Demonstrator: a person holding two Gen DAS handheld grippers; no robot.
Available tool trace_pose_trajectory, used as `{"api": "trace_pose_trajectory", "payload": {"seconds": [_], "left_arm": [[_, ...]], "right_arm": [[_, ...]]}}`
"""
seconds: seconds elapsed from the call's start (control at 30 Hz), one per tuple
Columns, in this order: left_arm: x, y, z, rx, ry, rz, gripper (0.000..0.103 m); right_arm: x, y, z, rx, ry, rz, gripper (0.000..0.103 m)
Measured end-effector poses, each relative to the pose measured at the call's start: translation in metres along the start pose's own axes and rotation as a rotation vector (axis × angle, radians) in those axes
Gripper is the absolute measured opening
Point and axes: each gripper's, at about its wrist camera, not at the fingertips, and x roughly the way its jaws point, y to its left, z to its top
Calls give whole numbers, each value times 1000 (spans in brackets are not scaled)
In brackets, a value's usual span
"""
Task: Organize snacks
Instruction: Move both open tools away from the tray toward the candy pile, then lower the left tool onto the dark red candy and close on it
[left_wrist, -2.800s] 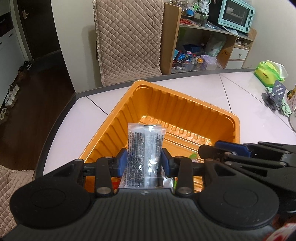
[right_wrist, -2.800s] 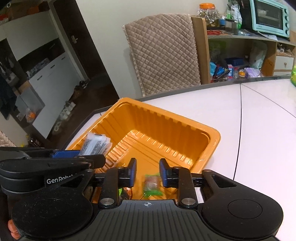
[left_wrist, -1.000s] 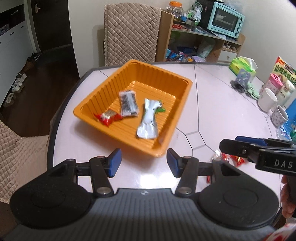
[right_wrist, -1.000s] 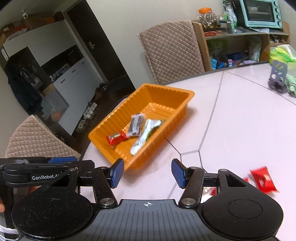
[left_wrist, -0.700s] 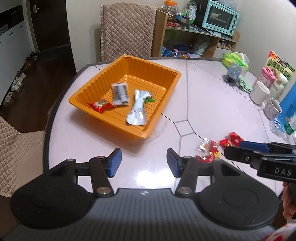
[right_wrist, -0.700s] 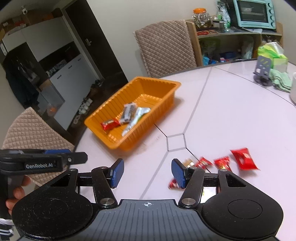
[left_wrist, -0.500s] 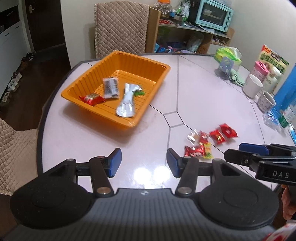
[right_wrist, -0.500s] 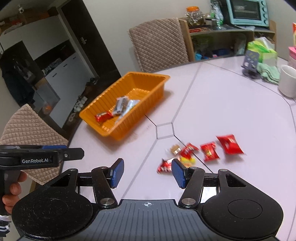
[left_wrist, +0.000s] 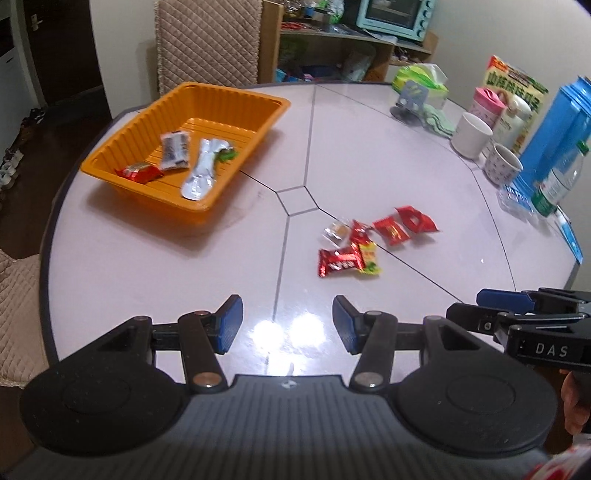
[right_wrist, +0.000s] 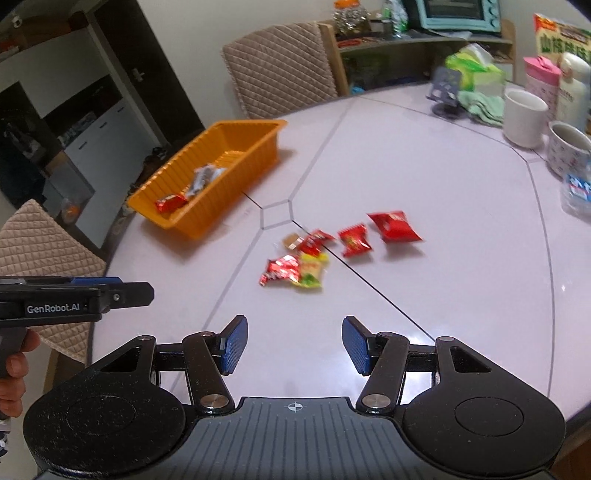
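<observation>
An orange tray (left_wrist: 122, 158) (right_wrist: 236, 173) sits at the table's far left and holds a red packet (left_wrist: 136, 172), a black-and-white packet (left_wrist: 175, 149) and a silver pouch (left_wrist: 202, 170). Several loose snacks lie mid-table: a red bar (left_wrist: 338, 261) (right_wrist: 279, 270), a yellow-green packet (left_wrist: 369, 258) (right_wrist: 312, 273), a clear-wrapped sweet (left_wrist: 336, 232) and red packets (left_wrist: 415, 219) (right_wrist: 393, 225). My left gripper (left_wrist: 287, 328) is open and empty above the near table. My right gripper (right_wrist: 293, 344) is open and empty too, short of the snack pile.
Along the right edge stand a white mug (left_wrist: 472, 134), a patterned cup (left_wrist: 502, 162), a pink bottle (left_wrist: 487, 101), a blue container (left_wrist: 557, 125) and a water bottle (left_wrist: 559, 181). A phone stand (left_wrist: 410, 98), green tissue pack (left_wrist: 419, 75) and quilted chair (left_wrist: 207, 44) are farther back.
Both grippers have pulled back from the tray toward the near edge and drifted right, staying open. The loose snack pile has come into view ahead of them.
</observation>
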Motion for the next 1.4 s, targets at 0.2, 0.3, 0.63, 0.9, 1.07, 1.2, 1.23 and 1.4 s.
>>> {"api": "trace_pose_trajectory", "payload": {"seconds": [0.2, 0.3, 0.63, 0.9, 1.07, 1.2, 1.23, 1.4], "left_arm": [[13, -16, -5, 51, 2, -25, 50], [24, -23, -5, 90, 10, -36, 50], [61, -32, -1, 209, 23, -49, 50], [94, -35, 9, 315, 11, -42, 50], [114, -40, 14, 396, 20, -51, 50], [130, -44, 16, 464, 24, -59, 51], [132, -46, 16, 482, 20, -63, 51], [142, -53, 17, 576, 6, -73, 51]], "right_arm": [[-4, -18, -10, 44, 7, -39, 57], [-5, -25, -12, 65, 9, -54, 57], [-2, -44, -13, 127, 17, -97, 57], [5, -53, -9, 166, 26, -119, 57], [6, -60, -7, 193, 30, -138, 57], [8, -67, -7, 227, 37, -150, 57], [9, -68, -7, 236, 41, -151, 57], [11, -70, -5, 252, 46, -157, 57]]}}
